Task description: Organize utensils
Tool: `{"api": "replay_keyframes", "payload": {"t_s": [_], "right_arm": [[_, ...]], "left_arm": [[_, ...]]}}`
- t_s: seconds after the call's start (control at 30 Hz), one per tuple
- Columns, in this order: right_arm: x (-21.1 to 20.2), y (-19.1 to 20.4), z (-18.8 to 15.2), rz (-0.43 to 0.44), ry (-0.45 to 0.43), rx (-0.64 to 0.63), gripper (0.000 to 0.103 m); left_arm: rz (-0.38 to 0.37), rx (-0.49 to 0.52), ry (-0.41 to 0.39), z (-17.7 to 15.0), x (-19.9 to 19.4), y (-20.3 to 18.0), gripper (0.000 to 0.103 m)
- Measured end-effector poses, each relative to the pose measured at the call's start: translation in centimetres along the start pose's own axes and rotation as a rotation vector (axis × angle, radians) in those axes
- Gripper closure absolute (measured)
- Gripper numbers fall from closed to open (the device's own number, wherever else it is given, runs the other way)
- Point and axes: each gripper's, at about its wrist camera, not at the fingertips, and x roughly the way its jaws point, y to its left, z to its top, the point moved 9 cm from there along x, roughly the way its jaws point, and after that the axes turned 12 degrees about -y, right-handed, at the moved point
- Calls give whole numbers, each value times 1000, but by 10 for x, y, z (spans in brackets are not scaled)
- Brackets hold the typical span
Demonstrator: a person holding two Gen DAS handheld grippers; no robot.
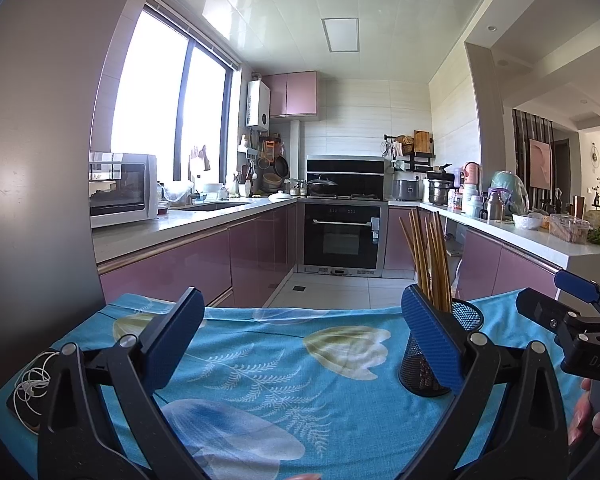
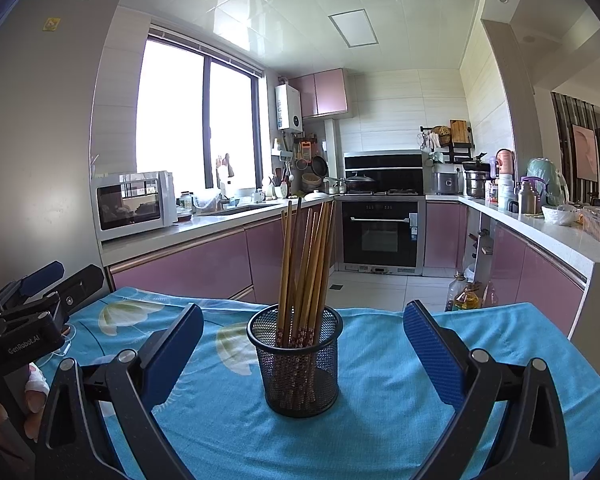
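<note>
A black wire-mesh cylindrical holder (image 2: 298, 364) is seen standing upright on the desk, which is covered by a blue cloth printed with pale flowers (image 2: 380, 420). A bundle of brown wooden chopsticks (image 2: 306, 264) is held in it, their long axes near vertical and fanned slightly at the top. The holder is framed dead ahead of the right hand-held gripper (image 2: 304, 344), between its two blue-padded fingers, which are spread wide and grip nothing. From the left hand-held gripper (image 1: 302, 340), likewise spread wide and empty, the holder (image 1: 420, 360) is found off to the right, partly hidden behind the right finger. The right side is therefore judged better placed for any grasp. No loose utensils are visible on the cloth.
</note>
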Motion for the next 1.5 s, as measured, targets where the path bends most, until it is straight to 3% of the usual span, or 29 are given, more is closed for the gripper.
{"api": "replay_keyframes", "payload": {"t_s": [1.5], "right_arm": [[-2,-1,-1,-2,3,9,6]], "left_arm": [[-5,1,4,-3,1,-4,6]]}}
